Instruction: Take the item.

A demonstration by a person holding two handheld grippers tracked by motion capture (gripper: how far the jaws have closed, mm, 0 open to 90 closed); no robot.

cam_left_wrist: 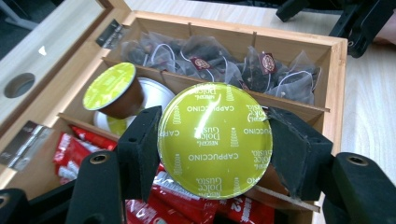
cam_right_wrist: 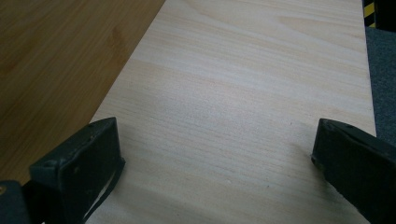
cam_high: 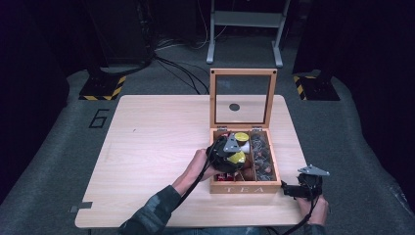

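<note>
High view: a pale wooden table (cam_high: 147, 147) carries one square wooden tea box (cam_high: 244, 187), its glass-paned lid (cam_high: 243, 98) standing upright on hinges. The left gripper (cam_high: 230, 152) hangs over the box's left half, and the right gripper (cam_high: 304, 187) rests at the table's near right corner, just beside the box. In the left gripper view, thin wooden dividers split the box into compartments: glossy red sachets (cam_left_wrist: 70, 149) fill the near-left one, a second capsule (cam_left_wrist: 114, 91) with brown tapered body and green foil top lies tilted on a white one (cam_left_wrist: 154, 93), and translucent mesh tea bags (cam_left_wrist: 210, 63) with strings and small tags crowd the far row. The black padded jaws clamp the round capsule (cam_left_wrist: 215, 140), its shiny lime foil printed "Cappuccino", held above the sachets. In the right gripper view, the jaws stand wide apart over bare wood grain, holding nothing.
</note>
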